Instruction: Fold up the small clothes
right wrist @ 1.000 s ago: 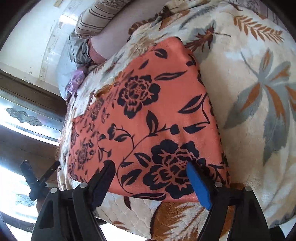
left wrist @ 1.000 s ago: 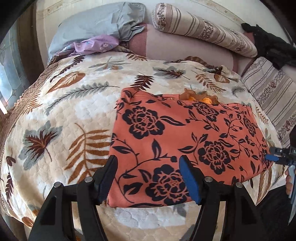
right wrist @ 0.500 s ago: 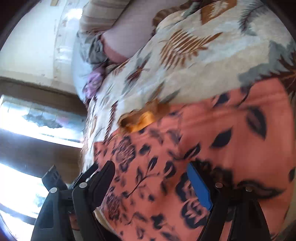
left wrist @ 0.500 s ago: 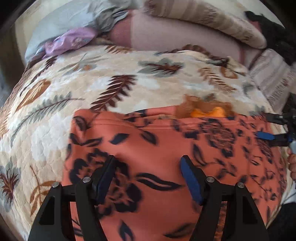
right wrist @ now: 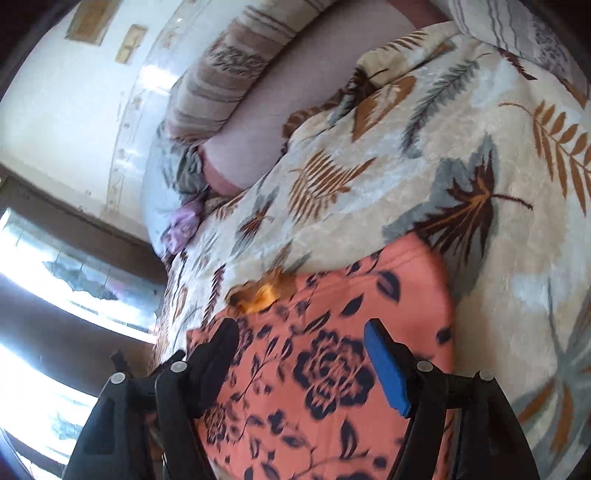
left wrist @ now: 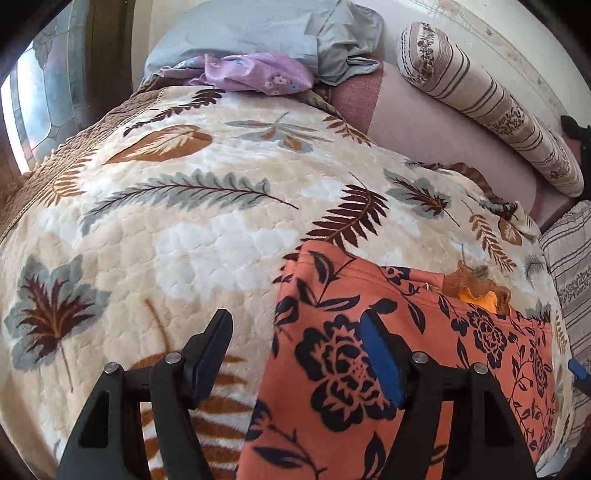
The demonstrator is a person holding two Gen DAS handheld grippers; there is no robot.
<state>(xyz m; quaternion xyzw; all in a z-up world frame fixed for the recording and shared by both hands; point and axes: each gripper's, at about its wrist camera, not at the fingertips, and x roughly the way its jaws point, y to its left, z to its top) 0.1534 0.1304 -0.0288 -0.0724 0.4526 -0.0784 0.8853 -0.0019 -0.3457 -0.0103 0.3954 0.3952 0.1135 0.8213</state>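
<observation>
An orange garment (left wrist: 406, 369) with black flowers lies flat, folded, on the bed. A brown and yellow bit of cloth (left wrist: 476, 288) sticks out at its far edge. My left gripper (left wrist: 295, 325) is open and hovers over the garment's left edge, one finger above the blanket and the blue pad above the cloth. In the right wrist view my right gripper (right wrist: 301, 328) hangs over the garment (right wrist: 332, 369) near the brown bit (right wrist: 262, 291). Its jaws are closing, with the garment under the gap and the pads not pressing on it. The right gripper's blue tip (left wrist: 578, 369) shows at the garment's right end.
A cream blanket with a leaf print (left wrist: 184, 240) covers the bed. At the head lie a grey pillow (left wrist: 258, 26), a purple cloth (left wrist: 258, 70) and a striped bolster (left wrist: 480, 92). A striped cushion (left wrist: 569, 266) sits at the right and a window (left wrist: 33, 110) at the left.
My left gripper went forward over the garment, then slid left to its left edge and rolled. My right gripper moved from the near corner toward the far edge, jaws slightly narrower.
</observation>
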